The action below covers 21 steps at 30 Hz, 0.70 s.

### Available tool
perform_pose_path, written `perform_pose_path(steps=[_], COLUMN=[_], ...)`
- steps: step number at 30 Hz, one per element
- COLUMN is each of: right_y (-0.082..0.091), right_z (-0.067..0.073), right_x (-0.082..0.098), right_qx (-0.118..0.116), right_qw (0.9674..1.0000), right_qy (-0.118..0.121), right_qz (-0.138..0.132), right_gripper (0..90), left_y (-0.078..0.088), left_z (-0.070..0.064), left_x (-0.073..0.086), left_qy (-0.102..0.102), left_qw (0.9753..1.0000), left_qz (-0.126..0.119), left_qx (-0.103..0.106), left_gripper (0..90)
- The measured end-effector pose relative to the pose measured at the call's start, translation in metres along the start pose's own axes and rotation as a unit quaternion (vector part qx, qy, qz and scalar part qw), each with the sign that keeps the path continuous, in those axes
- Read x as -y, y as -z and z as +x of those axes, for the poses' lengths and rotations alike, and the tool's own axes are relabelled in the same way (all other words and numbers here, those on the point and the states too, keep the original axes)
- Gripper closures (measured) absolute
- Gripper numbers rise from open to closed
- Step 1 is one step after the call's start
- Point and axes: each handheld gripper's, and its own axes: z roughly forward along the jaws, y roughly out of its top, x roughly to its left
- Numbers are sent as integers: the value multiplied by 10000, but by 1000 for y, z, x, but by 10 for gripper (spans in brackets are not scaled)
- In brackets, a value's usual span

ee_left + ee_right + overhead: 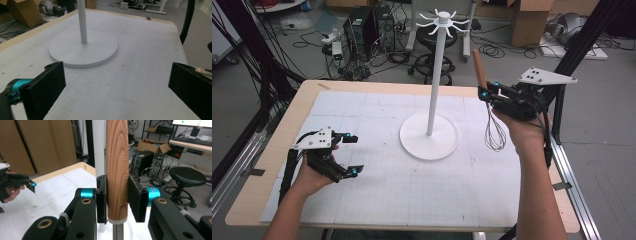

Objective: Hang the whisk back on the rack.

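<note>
High view: right gripper (486, 93) raised at the right side of the tabletop (277, 145), jaws clamped on the wooden handle of a whisk (488, 102). Handle tilted up and slightly left, wire loops hanging down in front of the hand, clear of the surface. Held upright like this probably to bring the handle's top toward the hooks of the white stand (432, 95), with its ring of prongs high on the pole. Left gripper (351, 154) low over the left part of the tabletop, jaws spread wide, nothing between them; likely parked there to stay out of the way or ready to steady the stand.

Left gripper view: 2 black jaws far apart at the bottom corners, empty. Stand base (83, 51) just ahead on the gridded mat, pole rising out of frame.

Right gripper view: whisk handle (117, 170) vertical, pinched near its lower end between both pads, lettering "KITCHEN TOOL" on the grain. White stand pole (99, 147) directly behind, suggesting an approach lined up on the stand. Other gripper (15, 183) small at the far left.
</note>
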Motion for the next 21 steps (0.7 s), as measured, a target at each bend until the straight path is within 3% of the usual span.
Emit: perform_pose_path(steps=[13, 21], right_y=[-7, -15], right_z=[-7, -15], right_x=[-35, -42], right_qx=[182, 256], right_qw=[9998, 9996], right_qy=[79, -25], right_qz=[-63, -85], right_gripper=[705, 705], left_y=[0, 1], left_z=[0, 0], left_x=[0, 0], left_qy=[19, 21], left_qw=[10000, 10000], left_qz=[-8, -36], left_qx=[-3, -8], left_gripper=[16, 16])
